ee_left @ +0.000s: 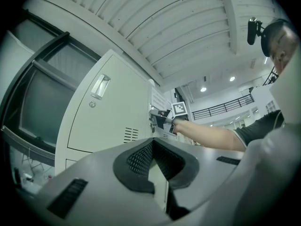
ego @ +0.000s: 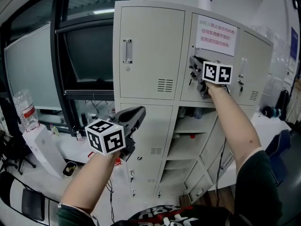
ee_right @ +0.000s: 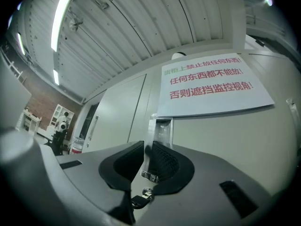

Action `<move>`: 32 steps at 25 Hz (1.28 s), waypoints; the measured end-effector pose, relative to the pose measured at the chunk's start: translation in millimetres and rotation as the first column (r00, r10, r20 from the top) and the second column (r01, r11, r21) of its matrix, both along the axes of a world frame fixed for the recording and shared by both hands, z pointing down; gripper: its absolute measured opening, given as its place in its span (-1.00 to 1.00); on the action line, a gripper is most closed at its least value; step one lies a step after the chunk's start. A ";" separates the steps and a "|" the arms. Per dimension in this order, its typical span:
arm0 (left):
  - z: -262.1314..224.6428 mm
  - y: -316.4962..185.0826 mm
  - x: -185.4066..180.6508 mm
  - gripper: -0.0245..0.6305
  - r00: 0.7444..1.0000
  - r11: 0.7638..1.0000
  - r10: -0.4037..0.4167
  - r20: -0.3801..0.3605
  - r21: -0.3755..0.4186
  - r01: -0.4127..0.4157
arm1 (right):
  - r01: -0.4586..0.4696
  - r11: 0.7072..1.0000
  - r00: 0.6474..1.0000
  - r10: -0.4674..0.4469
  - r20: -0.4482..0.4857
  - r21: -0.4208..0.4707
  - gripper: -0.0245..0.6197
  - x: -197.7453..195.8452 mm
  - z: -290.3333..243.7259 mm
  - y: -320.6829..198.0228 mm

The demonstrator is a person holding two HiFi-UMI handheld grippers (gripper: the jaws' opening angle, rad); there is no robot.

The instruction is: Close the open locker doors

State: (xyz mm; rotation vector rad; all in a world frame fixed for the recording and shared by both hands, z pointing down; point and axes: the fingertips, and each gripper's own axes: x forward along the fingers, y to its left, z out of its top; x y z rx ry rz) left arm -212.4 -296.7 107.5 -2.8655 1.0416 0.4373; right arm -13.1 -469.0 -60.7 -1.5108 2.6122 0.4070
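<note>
Grey metal locker (ego: 146,100), standing beside a table (ego: 70,147) that carries a clear water bottle (ego: 26,108). Upper left door (ego: 150,51): shut, with a vertical handle (ego: 127,51) near its left edge. Upper middle door (ee_right: 225,140): bears a white paper notice (ego: 215,34) printed in red; it lies close to the cabinet front, though whether it is fully home cannot be told. Right gripper (ego: 196,76): raised on an outstretched arm to this door's left edge, its jaws pinched onto the metal door handle (ee_right: 160,131), which stands as a thin bright strip between the ribbed pads (ee_right: 164,161). A small key (ee_right: 141,200) hangs just below the handle. Lower middle compartment (ego: 188,135): open, shelves exposed, small items on the top shelf too dim to name. Its door (ego: 207,173) is swung out to the right. Lower left door (ego: 153,164): flat against the cabinet, with a vent slot near its right side. Left gripper (ego: 139,112): held low in front of the lower left door's upper part and pointing toward the locker. Its jaws are drawn together at the tips with nothing clamped between them, only pale locker panel showing through the gap behind the pads (ee_left: 141,159). The left gripper view also takes in the right gripper (ee_left: 162,119) at the upper door.
</note>
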 end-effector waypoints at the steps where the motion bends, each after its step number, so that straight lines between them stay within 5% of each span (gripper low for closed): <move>1: 0.1 0.8 0.0 -0.90 1.000 1.000 -0.001 -0.001 -0.001 0.001 | 0.004 1.000 1.000 -0.004 -0.006 0.013 -0.72 0.9 0.9 4.2; 10: -5.0 11.6 14.4 -0.90 1.000 1.000 0.008 0.000 0.011 -0.008 | 0.110 0.992 0.994 -0.108 -0.028 0.060 -0.72 -1.1 16.6 69.3; 18: 5.1 30.7 27.7 -0.90 1.000 0.999 0.022 0.002 0.026 -0.022 | 0.224 0.973 0.974 -0.223 0.037 -0.052 -0.72 17.3 131.4 171.6; 24: 36.3 48.5 45.1 -0.90 0.998 0.998 0.068 -0.005 0.006 -0.067 | 0.204 0.971 0.979 -0.199 0.048 -0.129 -0.72 39.1 211.3 194.5; 32: 64.6 61.7 72.2 -0.90 0.997 0.998 0.058 0.049 -0.009 -0.058 | 0.232 0.963 0.973 -0.230 0.034 -0.134 -0.72 42.8 218.5 205.8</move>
